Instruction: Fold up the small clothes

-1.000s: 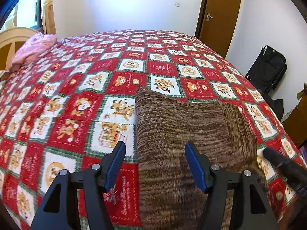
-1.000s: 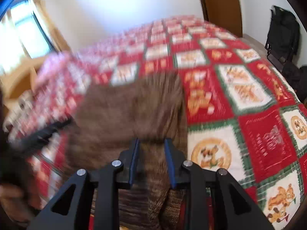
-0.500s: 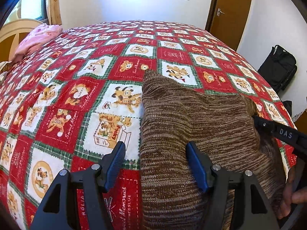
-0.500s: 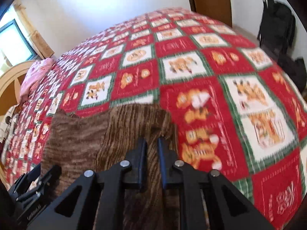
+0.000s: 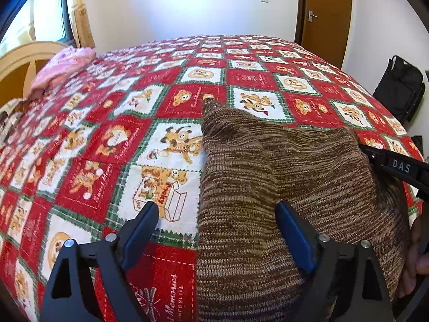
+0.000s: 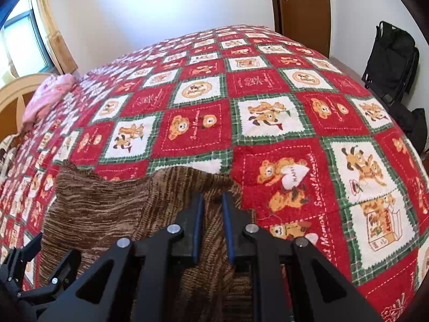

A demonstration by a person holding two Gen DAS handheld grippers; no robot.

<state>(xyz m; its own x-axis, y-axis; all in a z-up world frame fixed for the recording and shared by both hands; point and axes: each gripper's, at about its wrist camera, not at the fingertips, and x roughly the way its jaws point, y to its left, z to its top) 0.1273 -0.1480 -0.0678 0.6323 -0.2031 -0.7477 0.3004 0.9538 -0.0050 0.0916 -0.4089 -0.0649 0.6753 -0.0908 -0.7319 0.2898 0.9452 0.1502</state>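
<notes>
A brown knitted garment (image 5: 268,187) lies on the bed's red patterned quilt (image 5: 107,139), near its front edge. My left gripper (image 5: 217,222) is open, its jaws astride the garment's left edge just above the cloth. In the right wrist view the garment (image 6: 107,209) fills the lower left, and my right gripper (image 6: 211,209) is shut on a fold of its right side. The right gripper also shows in the left wrist view (image 5: 396,166), at the garment's right edge. The left gripper shows in the right wrist view (image 6: 29,271), at the lower left.
A pink garment (image 5: 64,67) lies at the quilt's far left by a wooden headboard (image 5: 18,61). A black bag (image 6: 391,59) stands on the floor at the right beside a brown door (image 6: 303,8). The quilt (image 6: 268,107) stretches far beyond the garment.
The right gripper has carried the garment's right side over and settled, its view now sharp. The left gripper has tilted and stayed open over the left edge.
</notes>
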